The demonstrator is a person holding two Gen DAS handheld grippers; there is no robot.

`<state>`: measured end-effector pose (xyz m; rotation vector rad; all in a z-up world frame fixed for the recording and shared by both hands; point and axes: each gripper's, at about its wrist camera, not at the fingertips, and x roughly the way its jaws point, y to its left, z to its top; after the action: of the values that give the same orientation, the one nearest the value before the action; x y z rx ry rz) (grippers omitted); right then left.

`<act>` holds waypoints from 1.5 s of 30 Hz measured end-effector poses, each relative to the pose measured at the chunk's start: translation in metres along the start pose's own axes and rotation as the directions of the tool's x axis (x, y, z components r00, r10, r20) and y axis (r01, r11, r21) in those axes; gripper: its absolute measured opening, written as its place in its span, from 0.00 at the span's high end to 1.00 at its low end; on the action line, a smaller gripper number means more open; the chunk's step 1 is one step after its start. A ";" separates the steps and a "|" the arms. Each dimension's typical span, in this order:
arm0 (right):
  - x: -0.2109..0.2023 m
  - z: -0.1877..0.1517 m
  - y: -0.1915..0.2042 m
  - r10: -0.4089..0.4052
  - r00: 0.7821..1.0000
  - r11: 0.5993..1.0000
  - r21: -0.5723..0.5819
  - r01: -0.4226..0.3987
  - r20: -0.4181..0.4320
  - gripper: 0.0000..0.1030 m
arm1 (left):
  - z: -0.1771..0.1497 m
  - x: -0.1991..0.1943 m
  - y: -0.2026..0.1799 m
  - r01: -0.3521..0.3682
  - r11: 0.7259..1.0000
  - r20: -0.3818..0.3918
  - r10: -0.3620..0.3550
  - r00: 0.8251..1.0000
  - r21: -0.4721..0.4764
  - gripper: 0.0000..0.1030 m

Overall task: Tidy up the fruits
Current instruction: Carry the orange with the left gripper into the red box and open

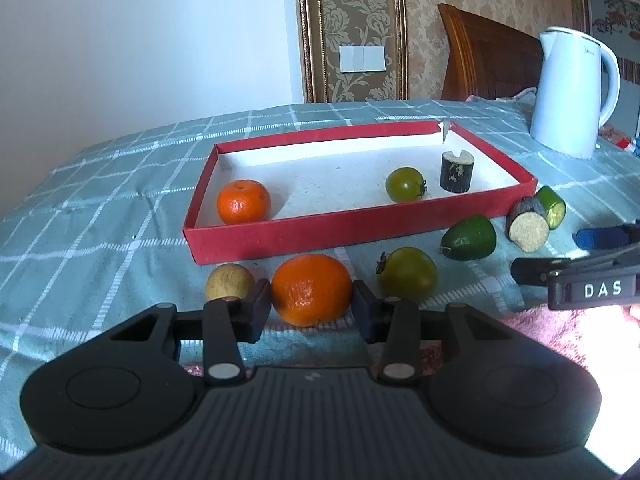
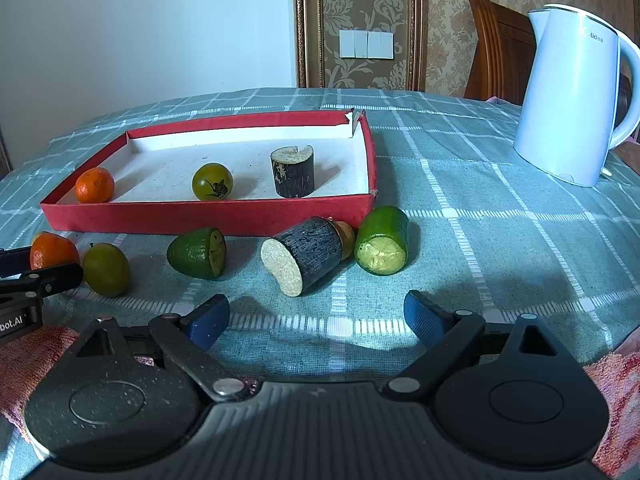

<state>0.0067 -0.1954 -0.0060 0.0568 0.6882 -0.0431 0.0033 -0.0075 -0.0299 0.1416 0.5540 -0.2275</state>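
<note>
— Left gripper (image 1: pixel 312 306) has its black pads pressed on both sides of the orange (image 1: pixel 311 289), which sits on the checked cloth (image 1: pixel 100 240) just in front of the red tray (image 1: pixel 280 236). How should the lift go?

— Straight up first, judging by the neighbours: a pale round fruit (image 1: pixel 229 281) lies just beside one finger and a green tomato (image 1: pixel 408 274) near the other, so a sideways drag could roll them.

— And the drop?

— Clear the tray's front wall, then lower onto bare floor beside the smaller orange (image 1: pixel 243 201), away from the tomato (image 1: pixel 405 184) and the dark cut piece (image 1: pixel 456 172) already inside.

— What about the other side?

— Right gripper (image 2: pixel 316 318) stands wide open and empty, near the dark log-like piece (image 2: pixel 304 254) and the green halves (image 2: pixel 382 240); it is best kept out of the way.
</note>
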 end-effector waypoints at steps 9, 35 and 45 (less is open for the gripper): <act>0.000 0.000 0.001 -0.001 1.000 1.000 -0.003 0.001 -0.001 0.08 | 0.026 -0.008 -0.003 0.028 0.999 0.067 -0.030 0.997 0.028 0.62; 0.000 0.000 0.001 -0.002 1.000 1.000 -0.004 0.002 -0.001 0.08 | 0.088 0.120 0.004 -0.067 0.997 -0.075 0.065 0.995 -0.027 0.60; 0.000 0.000 0.001 -0.002 1.000 1.000 -0.004 0.002 -0.001 0.08 | 0.083 0.098 -0.001 -0.083 0.997 -0.030 0.083 0.996 0.010 0.19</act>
<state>0.0066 -0.1944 -0.0060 0.0525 0.6898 -0.0434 0.1258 -0.0420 -0.0124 0.1768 0.5760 -0.1476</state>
